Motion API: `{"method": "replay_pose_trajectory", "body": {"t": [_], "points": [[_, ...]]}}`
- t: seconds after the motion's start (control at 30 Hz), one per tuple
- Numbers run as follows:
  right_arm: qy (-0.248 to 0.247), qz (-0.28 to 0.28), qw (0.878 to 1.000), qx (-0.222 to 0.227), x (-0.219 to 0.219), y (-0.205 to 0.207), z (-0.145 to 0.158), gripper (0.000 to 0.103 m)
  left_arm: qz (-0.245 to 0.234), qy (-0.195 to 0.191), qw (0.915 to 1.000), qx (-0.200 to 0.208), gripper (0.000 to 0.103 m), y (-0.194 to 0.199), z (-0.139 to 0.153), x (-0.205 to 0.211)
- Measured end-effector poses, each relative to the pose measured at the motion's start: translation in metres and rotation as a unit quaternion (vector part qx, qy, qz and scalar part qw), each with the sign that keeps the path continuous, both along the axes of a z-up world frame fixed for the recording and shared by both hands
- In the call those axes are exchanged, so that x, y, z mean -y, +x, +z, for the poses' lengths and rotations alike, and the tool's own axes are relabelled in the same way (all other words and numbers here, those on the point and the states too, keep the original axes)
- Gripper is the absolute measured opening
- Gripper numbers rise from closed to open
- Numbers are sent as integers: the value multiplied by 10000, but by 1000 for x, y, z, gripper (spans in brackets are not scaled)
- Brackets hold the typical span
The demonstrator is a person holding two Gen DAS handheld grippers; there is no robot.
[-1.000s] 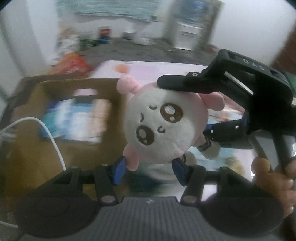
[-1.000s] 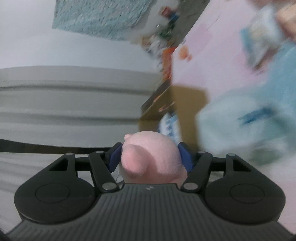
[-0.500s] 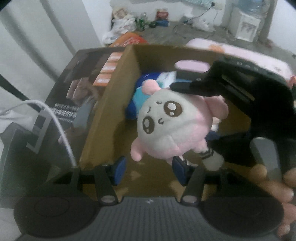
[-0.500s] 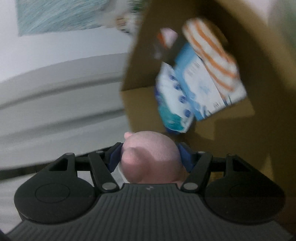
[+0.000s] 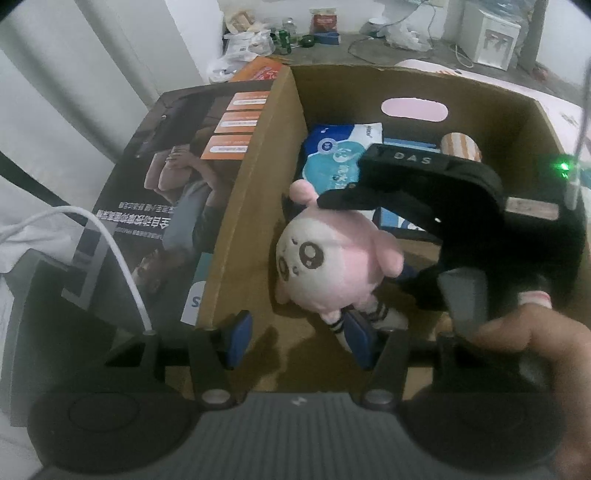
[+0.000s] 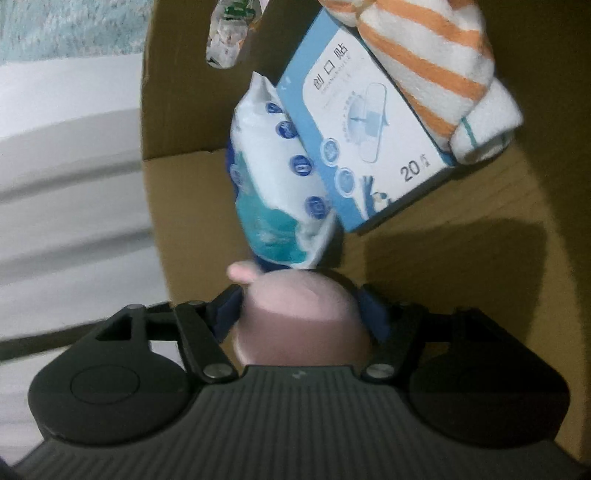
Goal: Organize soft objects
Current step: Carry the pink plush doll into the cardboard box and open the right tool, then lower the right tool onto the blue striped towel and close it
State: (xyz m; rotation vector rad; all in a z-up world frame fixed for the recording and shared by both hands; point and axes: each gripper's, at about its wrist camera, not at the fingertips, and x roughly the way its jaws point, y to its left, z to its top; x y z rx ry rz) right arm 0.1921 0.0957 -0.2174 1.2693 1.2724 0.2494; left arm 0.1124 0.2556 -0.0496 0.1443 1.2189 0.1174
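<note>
A pink and white round-faced plush toy (image 5: 325,258) hangs low inside an open cardboard box (image 5: 255,177), its striped legs near the floor. My right gripper (image 5: 364,240) reaches in from the right with its jaws opening. The plush (image 6: 299,317) sits blurred between the blue pads, slipping loose. My left gripper (image 5: 299,341) stands open over the box's near corner; one plush leg lies beside its right pad. At the box's far end lie a wipes pack (image 6: 280,184), a blue carton (image 6: 365,140) and an orange-striped towel (image 6: 436,66).
A dark printed flap (image 5: 177,192) spreads left of the box wall, and a white cable (image 5: 110,251) arcs over it. A hand (image 5: 524,332) holds the right gripper's handle. Bags and cans (image 5: 288,33) clutter the floor behind, beside a white appliance (image 5: 491,37).
Both grippers came over the box and sank into it with the plush. The right pads have spread slightly and the plush has dropped lower between them. The left jaws stayed open.
</note>
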Motion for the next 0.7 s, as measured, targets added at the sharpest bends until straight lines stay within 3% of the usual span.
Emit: {"method": "replay_pose_trajectory", "body": {"t": [0.17,0.43,0.57,0.7], "points": [[-647,314,9971,234,0,11,20,81,-68,-42,10000,1,57,2,-3,0],[-1522,670,9820,891,12,19,74,80,-56,-93,9999,-9,57,0,-3,4],[-1596,918,9767,1103,12,20,90,80,-90,-127,9999,44,59,-4,5,13],[-1348,903,9780,1310,23,10,100,80,-120,-157,9996,181,63,-7,23,29]]}}
